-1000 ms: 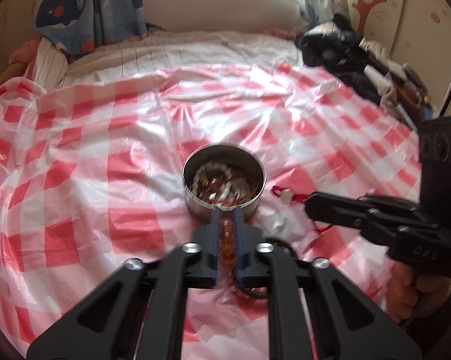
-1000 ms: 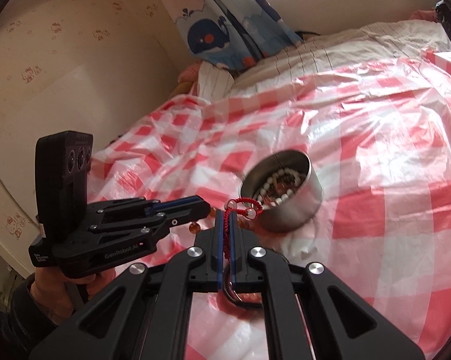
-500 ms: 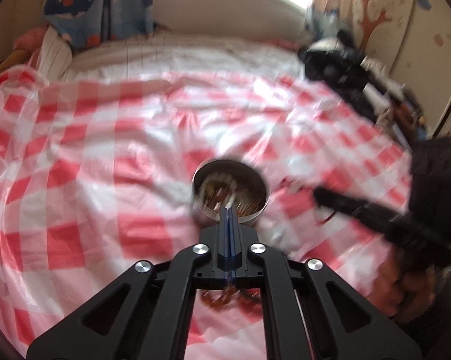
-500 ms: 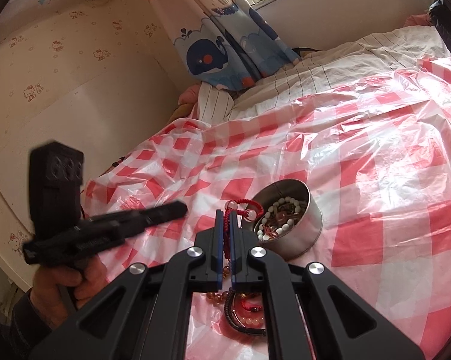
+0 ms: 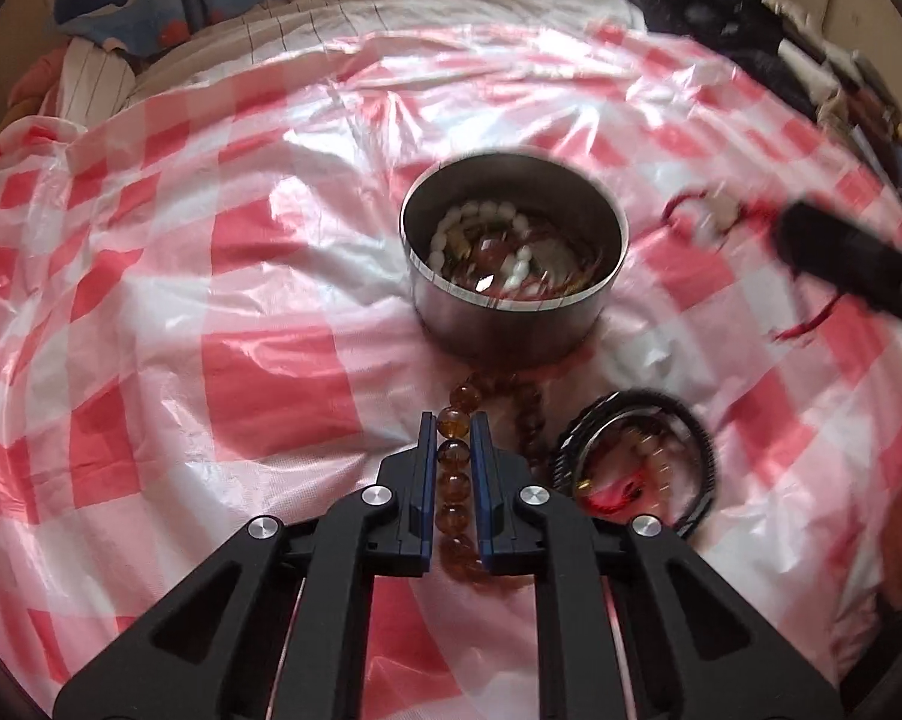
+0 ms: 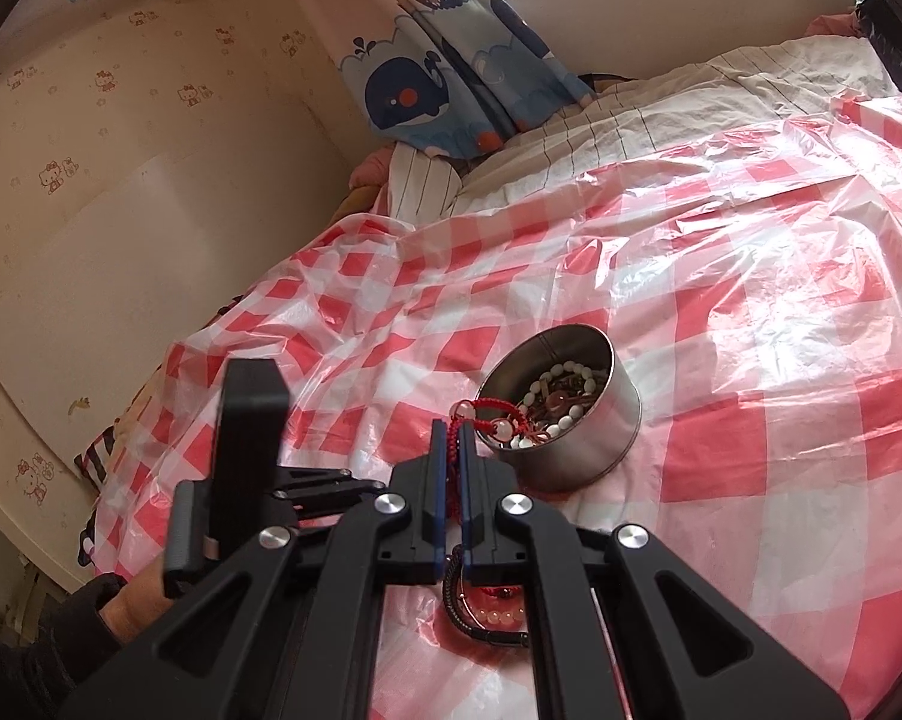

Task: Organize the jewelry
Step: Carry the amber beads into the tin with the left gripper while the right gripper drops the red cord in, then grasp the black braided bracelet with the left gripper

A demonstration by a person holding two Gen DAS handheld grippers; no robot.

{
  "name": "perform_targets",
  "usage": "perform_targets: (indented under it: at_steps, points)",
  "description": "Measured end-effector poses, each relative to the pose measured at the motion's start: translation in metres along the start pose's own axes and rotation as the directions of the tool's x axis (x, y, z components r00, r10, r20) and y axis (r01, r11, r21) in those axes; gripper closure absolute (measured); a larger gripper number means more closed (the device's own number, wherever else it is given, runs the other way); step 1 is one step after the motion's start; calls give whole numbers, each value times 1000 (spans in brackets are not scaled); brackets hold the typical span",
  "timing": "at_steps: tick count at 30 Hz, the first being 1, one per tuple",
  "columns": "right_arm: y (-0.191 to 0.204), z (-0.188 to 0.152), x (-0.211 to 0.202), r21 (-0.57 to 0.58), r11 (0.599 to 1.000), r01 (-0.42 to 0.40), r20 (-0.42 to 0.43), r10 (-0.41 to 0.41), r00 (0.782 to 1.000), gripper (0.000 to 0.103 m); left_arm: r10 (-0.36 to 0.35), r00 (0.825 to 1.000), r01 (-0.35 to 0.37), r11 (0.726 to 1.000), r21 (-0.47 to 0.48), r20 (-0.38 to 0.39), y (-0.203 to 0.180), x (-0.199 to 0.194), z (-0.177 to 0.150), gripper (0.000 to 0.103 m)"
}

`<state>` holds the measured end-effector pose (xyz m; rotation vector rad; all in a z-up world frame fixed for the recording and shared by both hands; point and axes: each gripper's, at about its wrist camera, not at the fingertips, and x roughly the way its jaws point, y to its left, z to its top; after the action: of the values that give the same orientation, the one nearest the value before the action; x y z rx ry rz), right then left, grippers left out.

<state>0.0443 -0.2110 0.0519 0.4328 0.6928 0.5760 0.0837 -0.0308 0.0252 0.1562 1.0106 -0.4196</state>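
Fingers of my left gripper [image 5: 454, 426] slant steeply down at the sheet [image 5: 271, 276] just on my side of the tin [image 5: 514, 312]. Its jaws are opening, and the amber beads [image 5: 454, 456] lie in a line between the blue pads; whether the pads touch them I cannot tell. The beads are round, glassy and translucent, and the strand runs from the tin's foot back under the gripper. Right of the strand, near the tin, lies a black ribbed ring [image 5: 637, 468] with pale and red beads inside. The tin is round, of dull brushed metal, and holds white beads and reddish strands. The sheet is glossy, crinkled plastic in red and white checks.

From the right wrist, my right gripper [image 6: 450, 438] tilts gently down, its tips just left of the tin [image 6: 571, 444]. Its jaws are clamped on a red cord [image 6: 478, 411], a knotted loop with clear beads that rises above the tips and reaches over the tin's rim. Left of the tin I see the left gripper's black body, with a hand [image 6: 136, 606] in a dark sleeve under it.
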Motion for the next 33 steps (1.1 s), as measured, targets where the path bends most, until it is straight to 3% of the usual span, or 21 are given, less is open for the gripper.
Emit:
perform_targets:
  at_steps: [5,10,15,17,19,20,22,26,33]
  points:
    - [1,1,-1,-2,1000,-1,19,1,1000,99,-109,984,118,991,-59,139,3,-47,18,93]
    - [5,10,2,-9,1000,1,43,-1,999,99,-208,941,243,965,-102,268,3,-75,39,93]
    - [10,28,16,-40,999,29,68,-26,997,99,-260,906,327,931,-162,335,9,-69,59,93]
    - [7,35,36,-66,994,87,26,-85,996,98,-234,929,299,930,-212,287,15,-47,66,92]
    - [-3,37,62,-80,981,177,-76,-183,980,93,-190,958,240,941,-238,216,19,-27,63,92]
    - [-8,35,65,-67,979,193,-89,-198,976,79,-178,964,224,945,-239,199,21,-24,58,91]
    - [-11,30,55,-54,976,210,-79,-214,974,76,-157,971,197,953,-231,182,24,-25,47,85]
    - [-14,17,25,-35,976,213,-85,-215,973,76,-145,980,170,965,-198,135,21,-27,26,84]
    - [-32,-31,-1,40,968,247,-208,-234,950,76,-141,990,141,986,-89,7,-14,-1,-12,84]
